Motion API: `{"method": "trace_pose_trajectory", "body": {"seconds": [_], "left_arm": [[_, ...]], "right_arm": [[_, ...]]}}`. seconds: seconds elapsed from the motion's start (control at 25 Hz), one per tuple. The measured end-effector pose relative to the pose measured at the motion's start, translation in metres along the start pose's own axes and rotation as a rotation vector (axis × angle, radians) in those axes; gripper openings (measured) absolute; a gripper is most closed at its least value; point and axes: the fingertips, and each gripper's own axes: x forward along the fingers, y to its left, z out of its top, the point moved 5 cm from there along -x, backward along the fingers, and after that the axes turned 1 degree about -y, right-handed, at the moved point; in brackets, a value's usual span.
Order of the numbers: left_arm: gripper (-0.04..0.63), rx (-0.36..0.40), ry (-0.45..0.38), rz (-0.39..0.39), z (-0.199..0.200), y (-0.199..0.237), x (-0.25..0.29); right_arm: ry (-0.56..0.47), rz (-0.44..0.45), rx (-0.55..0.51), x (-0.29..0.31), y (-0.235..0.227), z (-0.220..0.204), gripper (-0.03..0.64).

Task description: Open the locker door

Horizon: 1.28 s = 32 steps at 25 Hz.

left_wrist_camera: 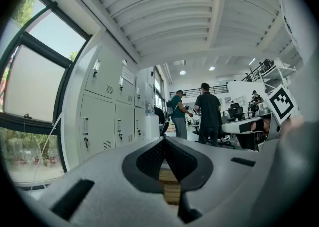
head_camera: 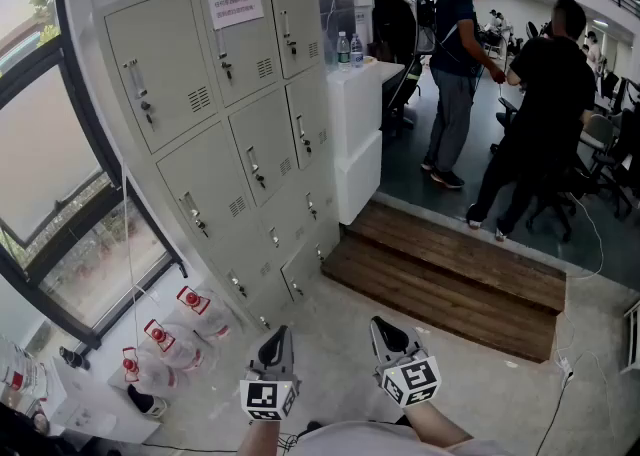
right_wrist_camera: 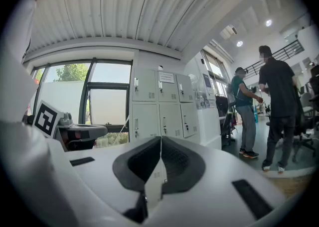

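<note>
Locker doors [head_camera: 265, 144] cover a pale grey steel bank that stands at the floor's left edge, beside the window [head_camera: 60, 194]. In the head view every door sits flush and shut. Each has a slim vertical pull handle [head_camera: 253, 162] with a lock under it near its left edge, and vent slots to the right. The left tool [head_camera: 278, 336] and right tool [head_camera: 386, 330] are low in the view, well apart from the bank. A wooden step [head_camera: 450, 279] lies to the right of the bank, and two persons stand beyond it.

In the left gripper view the pads are pressed together at the tips with nothing between them. The lockers stand off to the left, far from the tips.

In the right gripper view the pads meet along a hairline seam and hold nothing. The bank is straight ahead, beyond the tips.

A door like this is probably thin sheet steel: light, stiff, and hinged at the edge opposite the handle. The handle is the place to grip. Spread the pads, pinch across the bar, and pull outward. Smooth metal may slip, and a locked door will not give.
</note>
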Motion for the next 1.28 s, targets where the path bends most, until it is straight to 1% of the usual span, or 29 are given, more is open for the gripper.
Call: {"method": "trace_pose_trajectory", "body": {"seconds": [0.32, 0.84, 1.04, 1.28], "left_arm": [[0.002, 0.004, 0.005, 0.007, 0.000, -0.009, 0.003], [0.003, 0.009, 0.016, 0.030, 0.001, -0.047, 0.017], [0.003, 0.001, 0.020, 0.037, -0.003, -0.064, 0.029], [0.002, -0.006, 0.016, 0.036, -0.002, -0.058, 0.060]], "right_arm": [[-0.004, -0.003, 0.005, -0.004, -0.009, 0.000, 0.014], [-0.007, 0.012, 0.040, -0.022, -0.047, -0.002, 0.014], [-0.005, 0.010, 0.041, -0.030, -0.069, -0.003, 0.014], [-0.004, -0.016, 0.057, -0.013, -0.095, -0.006, 0.014]]}}
